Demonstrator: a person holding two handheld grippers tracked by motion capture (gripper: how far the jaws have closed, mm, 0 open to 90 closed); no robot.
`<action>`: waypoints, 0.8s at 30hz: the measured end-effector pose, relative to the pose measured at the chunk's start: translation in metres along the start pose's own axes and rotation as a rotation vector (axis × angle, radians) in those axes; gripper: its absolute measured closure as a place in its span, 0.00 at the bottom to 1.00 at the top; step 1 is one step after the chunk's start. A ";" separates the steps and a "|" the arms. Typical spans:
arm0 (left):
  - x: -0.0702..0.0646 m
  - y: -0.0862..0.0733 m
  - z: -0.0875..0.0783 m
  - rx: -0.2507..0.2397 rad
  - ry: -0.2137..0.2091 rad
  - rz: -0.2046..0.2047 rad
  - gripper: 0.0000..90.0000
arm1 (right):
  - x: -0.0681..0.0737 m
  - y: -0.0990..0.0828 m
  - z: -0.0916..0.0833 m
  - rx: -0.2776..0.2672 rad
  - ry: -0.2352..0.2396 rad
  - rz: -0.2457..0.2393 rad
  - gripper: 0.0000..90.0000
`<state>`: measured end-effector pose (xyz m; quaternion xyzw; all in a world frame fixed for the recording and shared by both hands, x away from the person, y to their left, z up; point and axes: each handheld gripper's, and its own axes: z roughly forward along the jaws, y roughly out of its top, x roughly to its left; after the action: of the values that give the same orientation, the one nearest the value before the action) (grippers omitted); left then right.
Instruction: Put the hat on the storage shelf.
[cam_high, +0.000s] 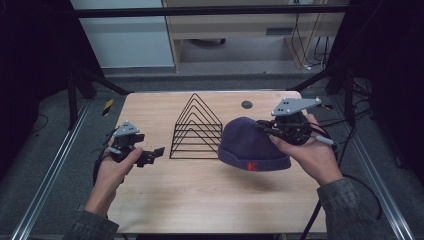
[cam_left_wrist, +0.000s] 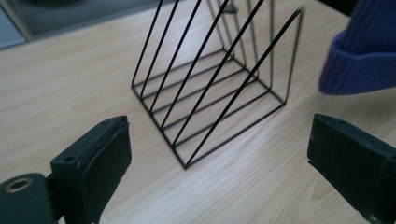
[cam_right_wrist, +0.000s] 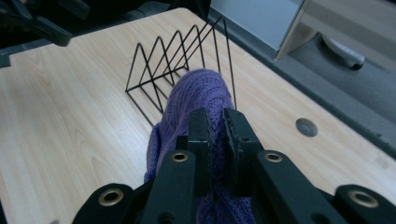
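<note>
Between the right gripper's (cam_right_wrist: 215, 122) pinching jaws, the purple beanie (cam_high: 252, 142) is hanging; left gripper (cam_high: 150, 155) is gaping wide, empty.

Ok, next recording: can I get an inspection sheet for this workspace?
Surface: pale wooden table, round grommet near the far edge.
Job's things: purple beanie with a red K, lifted beside the black wire rack.
Clutter: nothing seen.
Grippers: left hand-held gripper open, holding nothing; right hand-held gripper shut on the beanie.
Cables: one trails from each gripper.
Surroundings: dark frame rails, grey floor, cabinet behind.
</note>
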<state>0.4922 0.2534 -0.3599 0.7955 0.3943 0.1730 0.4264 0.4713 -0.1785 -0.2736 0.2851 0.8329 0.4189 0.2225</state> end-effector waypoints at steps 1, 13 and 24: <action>-0.003 0.006 -0.002 -0.007 -0.009 0.009 0.06 | -0.001 0.003 -0.001 -0.003 -0.005 -0.005 0.91; -0.013 0.051 -0.001 -0.051 -0.093 0.007 0.06 | -0.018 0.036 -0.018 -0.100 -0.036 -0.004 0.91; -0.018 0.072 0.003 -0.083 -0.107 0.054 0.06 | -0.020 0.072 -0.014 -0.139 -0.079 -0.030 0.91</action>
<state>0.5172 0.2141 -0.3023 0.7955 0.3417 0.1577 0.4749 0.4980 -0.1645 -0.2039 0.2729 0.7966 0.4608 0.2804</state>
